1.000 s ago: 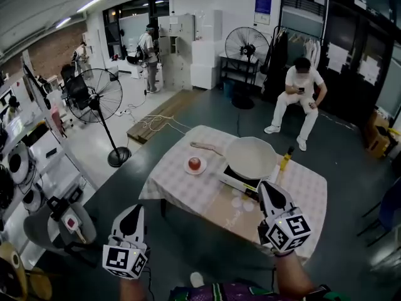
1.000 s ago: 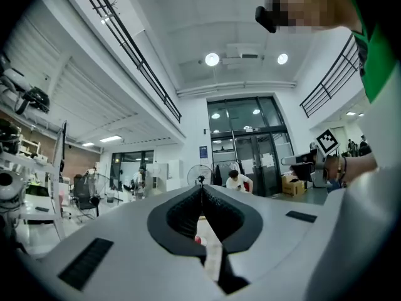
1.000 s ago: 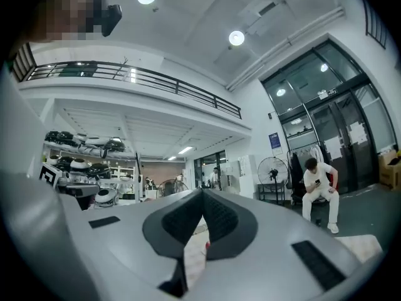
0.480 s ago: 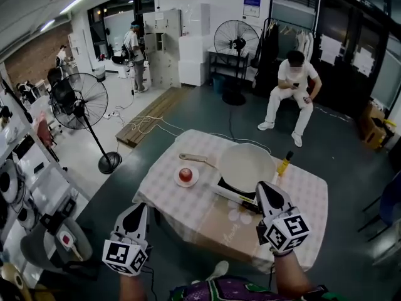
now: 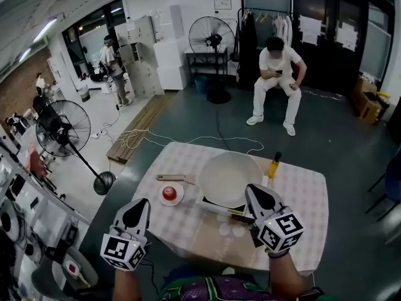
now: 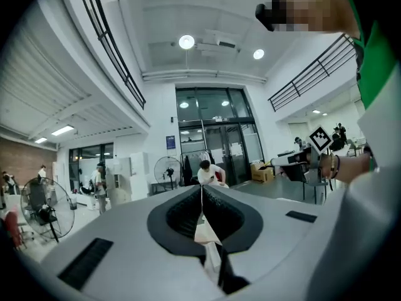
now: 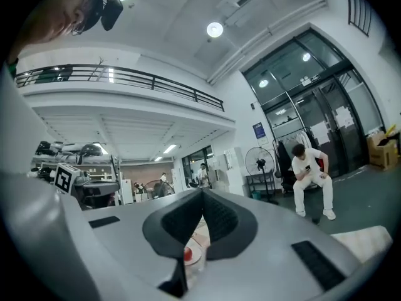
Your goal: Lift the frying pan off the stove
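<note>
A pale cream frying pan (image 5: 230, 177) sits on a flat stove (image 5: 216, 208) on the table with the checked cloth (image 5: 294, 205). Its wooden handle (image 5: 170, 178) points left. My right gripper (image 5: 253, 189) hangs just in front of the pan's near rim, jaws together on nothing. My left gripper (image 5: 142, 204) is over the table's near left edge, apart from the pan, also shut and empty. In the left gripper view the jaws (image 6: 202, 190) meet at their tips. The right gripper view shows the same closed tips (image 7: 202, 193).
A small plate with a red fruit (image 5: 169, 194) lies left of the pan, below the handle. A yellow bottle (image 5: 274, 165) stands at the pan's right. A seated person in white (image 5: 276, 74), standing fans (image 5: 63, 124) and floor cables (image 5: 144, 137) lie beyond the table.
The head view has moved closer to the table, so pan and stove sit nearer below both grippers. Both grippers stay shut and empty.
</note>
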A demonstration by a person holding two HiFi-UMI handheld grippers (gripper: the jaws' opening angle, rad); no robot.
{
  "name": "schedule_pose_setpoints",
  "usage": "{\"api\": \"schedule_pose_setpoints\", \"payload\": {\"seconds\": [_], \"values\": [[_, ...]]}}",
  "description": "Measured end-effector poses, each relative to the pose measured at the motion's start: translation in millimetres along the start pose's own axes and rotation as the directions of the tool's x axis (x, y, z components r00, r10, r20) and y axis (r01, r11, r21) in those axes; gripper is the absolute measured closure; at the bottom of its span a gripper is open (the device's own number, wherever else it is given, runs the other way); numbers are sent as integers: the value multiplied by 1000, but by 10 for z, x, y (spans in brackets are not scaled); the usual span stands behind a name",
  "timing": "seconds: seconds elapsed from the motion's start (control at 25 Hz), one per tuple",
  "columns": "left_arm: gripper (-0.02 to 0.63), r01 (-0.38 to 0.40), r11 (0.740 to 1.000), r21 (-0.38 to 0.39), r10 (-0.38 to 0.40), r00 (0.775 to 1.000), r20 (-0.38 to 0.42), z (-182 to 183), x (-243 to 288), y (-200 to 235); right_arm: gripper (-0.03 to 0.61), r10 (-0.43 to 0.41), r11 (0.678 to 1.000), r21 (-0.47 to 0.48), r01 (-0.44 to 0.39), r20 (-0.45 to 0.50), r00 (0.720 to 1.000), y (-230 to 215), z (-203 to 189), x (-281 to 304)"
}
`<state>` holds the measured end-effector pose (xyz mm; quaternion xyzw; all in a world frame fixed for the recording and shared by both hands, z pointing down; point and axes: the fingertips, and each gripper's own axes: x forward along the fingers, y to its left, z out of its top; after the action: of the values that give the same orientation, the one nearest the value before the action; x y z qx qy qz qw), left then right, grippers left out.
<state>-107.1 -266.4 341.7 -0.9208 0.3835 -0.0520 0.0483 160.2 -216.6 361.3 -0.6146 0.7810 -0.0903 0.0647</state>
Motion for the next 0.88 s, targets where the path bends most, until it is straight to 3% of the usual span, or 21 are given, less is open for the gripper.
{"api": "schedule_pose_setpoints", "payload": {"seconds": [0.32,0.52,0.64,0.72,0.8,0.88], "values": [[589,155,988,13,-155,988,13,-90,950,199,572,-102,995,13,101,27,994,-359,17,350],[589,218,976,-1,-217,975,37,-90,1287,408,572,-131,989,-63,133,32,991,-289,100,558],[573,297,954,-31,-295,954,55,-105,1419,479,572,-157,986,-50,159,37,987,-307,102,688],[428,375,927,-14,-374,926,48,-118,1494,458,572,-174,983,-53,175,25,984,-306,62,775],[264,431,901,52,-431,902,4,-213,1601,430,571,-191,980,-58,192,18,981,-306,24,839],[196,467,874,132,-465,884,-49,-386,1715,429,572,-206,977,-51,206,15,978,-307,-32,893]]}}
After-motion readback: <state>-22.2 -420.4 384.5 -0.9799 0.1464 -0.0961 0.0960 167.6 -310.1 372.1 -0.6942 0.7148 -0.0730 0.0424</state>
